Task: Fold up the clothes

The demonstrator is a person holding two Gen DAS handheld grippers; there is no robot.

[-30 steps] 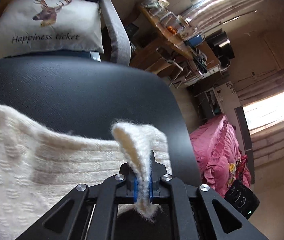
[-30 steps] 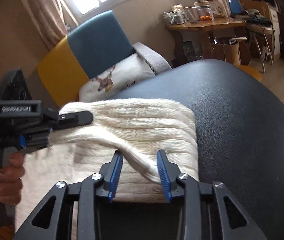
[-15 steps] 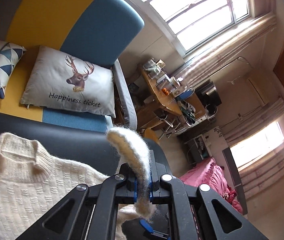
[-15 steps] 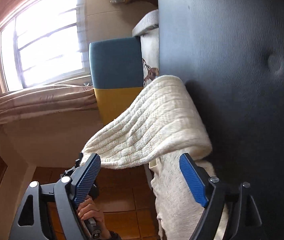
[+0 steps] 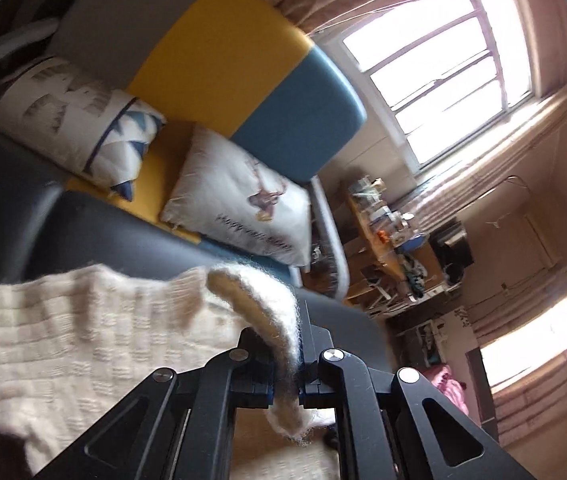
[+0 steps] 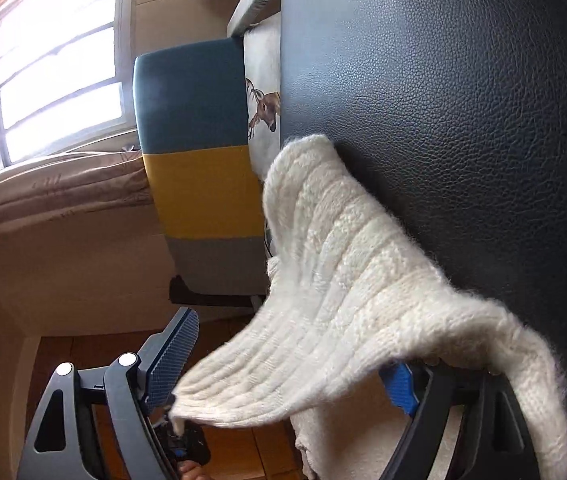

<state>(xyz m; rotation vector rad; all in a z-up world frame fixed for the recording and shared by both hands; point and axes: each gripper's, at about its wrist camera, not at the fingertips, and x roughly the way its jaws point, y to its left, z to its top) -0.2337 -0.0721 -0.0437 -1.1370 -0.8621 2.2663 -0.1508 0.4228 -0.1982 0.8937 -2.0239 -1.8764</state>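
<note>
The left gripper (image 5: 287, 376) pinches the cream knitted sweater's (image 6: 343, 280) edge, lifting it to fold; the right gripper's (image 6: 283, 376) fingers gape wide around it.

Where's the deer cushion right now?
In the left wrist view, the deer cushion lies at centre on the sofa seat, just beyond the black surface holding the sweater.

Only lettering in view: one line of dark cursive script on white square cushion with brown deer print (image 5: 239, 208), ahead of left gripper, above its fingers, beyond cream knit sweater. Script blurred by motion, letters not legible. Right wrist view: same cushion's deer print shows (image 6: 265, 108), no script visible. No other labels, brands, numbers.
</note>
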